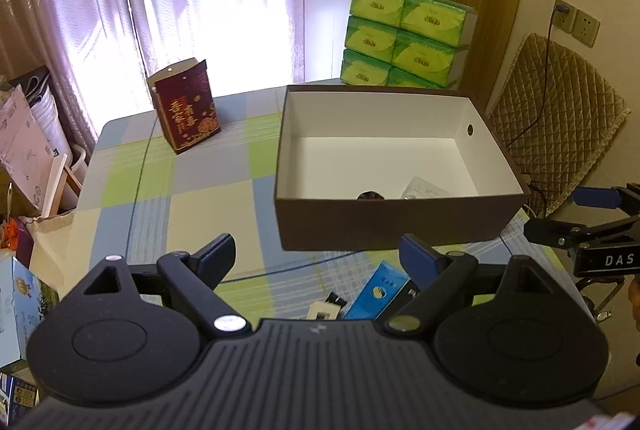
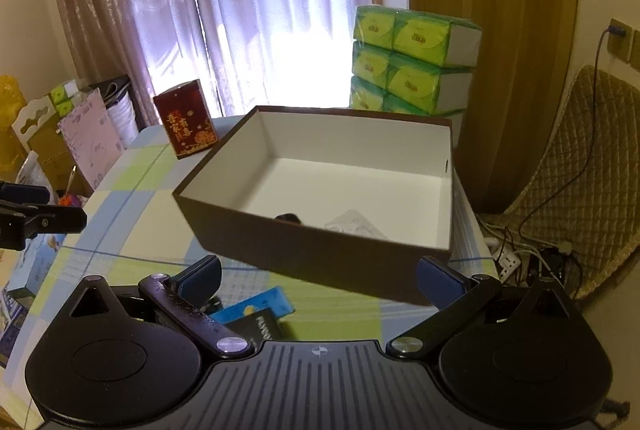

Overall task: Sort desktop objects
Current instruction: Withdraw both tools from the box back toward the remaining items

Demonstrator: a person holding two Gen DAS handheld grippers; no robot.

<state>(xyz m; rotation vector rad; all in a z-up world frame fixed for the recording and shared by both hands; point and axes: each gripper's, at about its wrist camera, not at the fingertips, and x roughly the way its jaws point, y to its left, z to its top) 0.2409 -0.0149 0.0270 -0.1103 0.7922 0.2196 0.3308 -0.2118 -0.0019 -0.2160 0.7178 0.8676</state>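
A brown box (image 1: 392, 226) with a white inside stands on the checked tablecloth (image 1: 160, 197); it also shows in the right wrist view (image 2: 320, 254). A dark small object (image 1: 370, 195) and a clear plastic packet (image 1: 422, 187) lie inside near its front wall. A blue carton (image 1: 378, 292), a black item and a small white item (image 1: 322, 311) lie on the cloth in front of the box. My left gripper (image 1: 320, 258) is open and empty above them. My right gripper (image 2: 318, 282) is open and empty above the blue carton (image 2: 256, 306) and a black box (image 2: 260, 328).
A dark red gift box (image 1: 186, 109) stands at the table's far left. Stacked green tissue packs (image 1: 404, 33) stand behind the brown box. A quilted chair (image 1: 560, 117) and a power strip with cables (image 2: 512, 258) are at the right. Boxes crowd the floor at left.
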